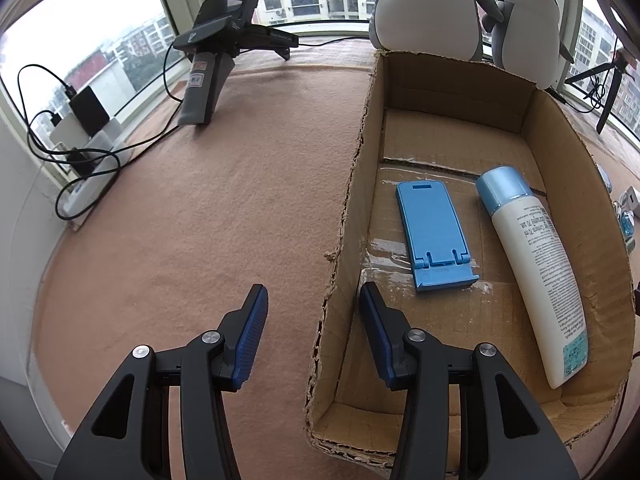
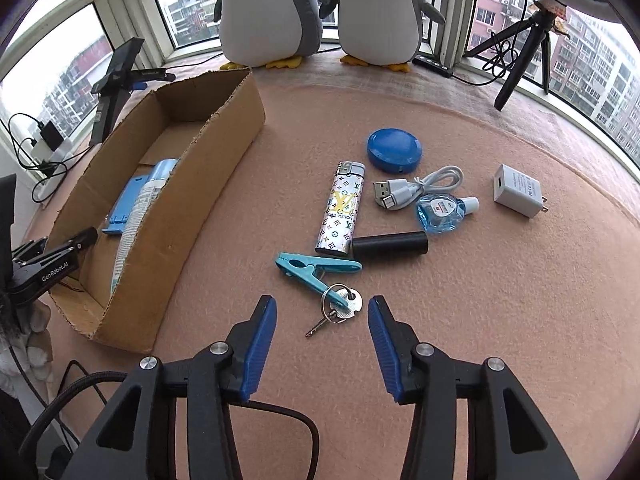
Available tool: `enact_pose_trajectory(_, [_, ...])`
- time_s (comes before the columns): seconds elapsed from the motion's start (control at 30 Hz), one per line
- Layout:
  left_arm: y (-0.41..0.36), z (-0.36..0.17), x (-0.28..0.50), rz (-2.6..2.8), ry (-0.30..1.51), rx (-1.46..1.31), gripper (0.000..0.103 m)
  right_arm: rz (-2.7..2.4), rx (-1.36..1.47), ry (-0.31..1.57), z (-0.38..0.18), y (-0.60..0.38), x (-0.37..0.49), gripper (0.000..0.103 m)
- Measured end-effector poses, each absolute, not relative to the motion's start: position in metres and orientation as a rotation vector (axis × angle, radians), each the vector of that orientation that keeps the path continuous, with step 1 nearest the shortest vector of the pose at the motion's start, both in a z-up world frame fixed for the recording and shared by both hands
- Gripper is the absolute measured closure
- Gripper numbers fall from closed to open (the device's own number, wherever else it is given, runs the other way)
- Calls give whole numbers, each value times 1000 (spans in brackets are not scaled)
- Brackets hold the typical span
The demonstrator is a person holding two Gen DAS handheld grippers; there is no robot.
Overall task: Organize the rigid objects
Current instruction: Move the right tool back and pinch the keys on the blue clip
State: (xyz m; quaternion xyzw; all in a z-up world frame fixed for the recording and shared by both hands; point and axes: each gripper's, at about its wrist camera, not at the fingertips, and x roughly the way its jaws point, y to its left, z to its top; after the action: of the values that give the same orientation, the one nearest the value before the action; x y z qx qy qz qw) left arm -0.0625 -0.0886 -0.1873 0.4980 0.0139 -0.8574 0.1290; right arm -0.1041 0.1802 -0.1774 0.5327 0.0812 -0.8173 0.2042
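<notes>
While the person pauses over a pink felt-covered tabletop (image 2: pixel 460 320), the right gripper (image 2: pixel 322 320) hangs with its blue-padded fingers spread wide and empty, a small key ring (image 2: pixel 340 306) lying between and just ahead of them. The key ring touches a teal clothes peg (image 2: pixel 316 266); beyond lie a patterned lighter (image 2: pixel 340 210), a black cylinder (image 2: pixel 390 245), a white USB cable (image 2: pixel 416 188), a small blue bottle (image 2: pixel 440 212), a round blue case (image 2: pixel 394 148) and a white charger (image 2: pixel 518 190). The left gripper (image 1: pixel 314 332), also spread and empty, straddles the near wall of a cardboard box (image 1: pixel 348 216) at the tabletop's left side, where a blue phone stand (image 1: pixel 434 234) and a white bottle (image 1: pixel 536 280) already lie flat. Picking up the keys looks like the next step: the fingers should probably close low, clear of the peg. Bare felt between pile and box leaves an open path, and the box floor has free room near its far end
</notes>
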Motion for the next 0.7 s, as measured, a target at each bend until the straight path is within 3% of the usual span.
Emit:
enact_pose_trajectory(0.13, [-89,-188,-62,-2494,50,1445,57,-2248,1511,241,-184,175,-106,73])
enact_pose_trajectory(0.47, [-90,-188,-62,-2497,65,1443,57,-2264,1535,349,-193,165,-112,77])
enact_pose_trajectory(0.7, [-90,-188,-62,-2496,65,1443,57,-2272,1564,332,-195,176,-116,89])
